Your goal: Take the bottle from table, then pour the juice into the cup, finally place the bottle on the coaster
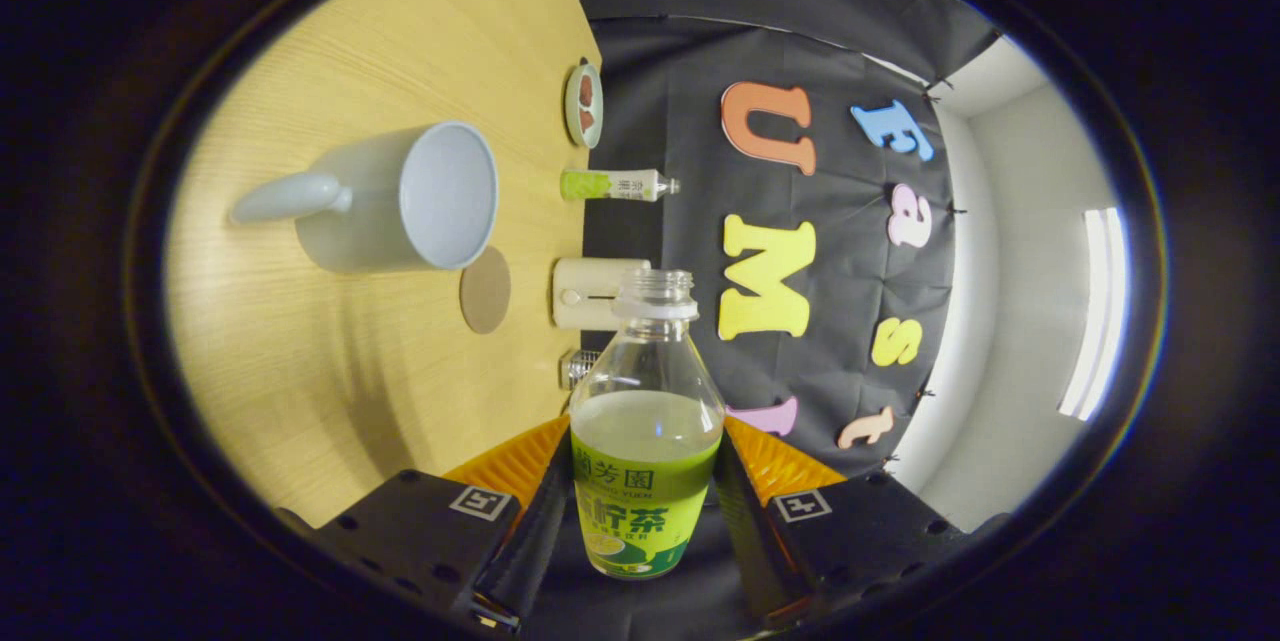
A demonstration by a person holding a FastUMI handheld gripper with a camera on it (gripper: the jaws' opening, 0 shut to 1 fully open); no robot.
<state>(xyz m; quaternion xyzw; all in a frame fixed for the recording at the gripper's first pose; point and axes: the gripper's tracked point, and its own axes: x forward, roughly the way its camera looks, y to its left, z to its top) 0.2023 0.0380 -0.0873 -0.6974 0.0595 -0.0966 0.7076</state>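
One uncapped bottle (647, 441), part full of juice, sat clamped between both fingers of the tool (640, 511); cup (400, 196) and round coaster (485, 289) lay beyond on the table (330, 361).

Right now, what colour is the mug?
Pale blue-white, plain, no pattern: the mug shows clearly in the gripper view, beyond the bottle gripped in the gripper.
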